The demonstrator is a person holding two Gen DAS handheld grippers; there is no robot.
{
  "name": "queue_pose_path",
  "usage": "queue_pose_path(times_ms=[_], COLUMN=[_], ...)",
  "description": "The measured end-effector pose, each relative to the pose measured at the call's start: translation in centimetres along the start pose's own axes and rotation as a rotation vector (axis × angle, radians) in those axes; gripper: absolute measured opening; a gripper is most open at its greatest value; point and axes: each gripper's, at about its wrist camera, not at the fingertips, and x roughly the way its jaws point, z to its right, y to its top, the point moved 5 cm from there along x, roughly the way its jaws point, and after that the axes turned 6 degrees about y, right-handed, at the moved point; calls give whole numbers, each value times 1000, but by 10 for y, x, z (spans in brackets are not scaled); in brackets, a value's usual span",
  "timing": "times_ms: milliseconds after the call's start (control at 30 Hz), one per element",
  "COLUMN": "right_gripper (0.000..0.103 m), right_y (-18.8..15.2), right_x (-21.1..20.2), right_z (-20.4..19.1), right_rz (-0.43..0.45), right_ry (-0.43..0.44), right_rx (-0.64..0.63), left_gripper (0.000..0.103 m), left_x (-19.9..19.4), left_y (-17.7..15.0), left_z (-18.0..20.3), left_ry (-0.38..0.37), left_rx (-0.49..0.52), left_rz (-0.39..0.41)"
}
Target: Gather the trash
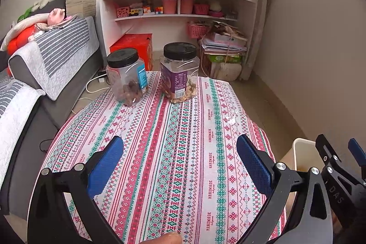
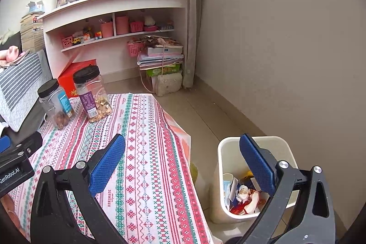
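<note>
both grippers, left [image 1: 180,160] and right [image 2: 182,158], fingers spread empty; white trash bin [image 2: 231,152] right of surface [image 2: 146,152], holding wrappers [image 2: 246,198].

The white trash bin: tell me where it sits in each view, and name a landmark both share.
Left wrist: the white trash bin shows only as a rim at lower right, beyond the table edge.
Right wrist: lower right, on the floor beside the table, with trash inside.
Shared landmark: the purple-label jar on the tablecloth.
</note>
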Motion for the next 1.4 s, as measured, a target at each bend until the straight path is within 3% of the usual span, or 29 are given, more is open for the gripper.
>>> queue_pose_path(times_ms=[1400], right_gripper=[96], right_y=[-7], right_x=[9], right_z=[1], right_rz=[-44], right_ry=[12], right_rx=[-22], left_gripper=[96], left_x=[5], left_y=[-4], left_z=[5], left_ry=[8], left_rx=[-16], left_rz=[-16])
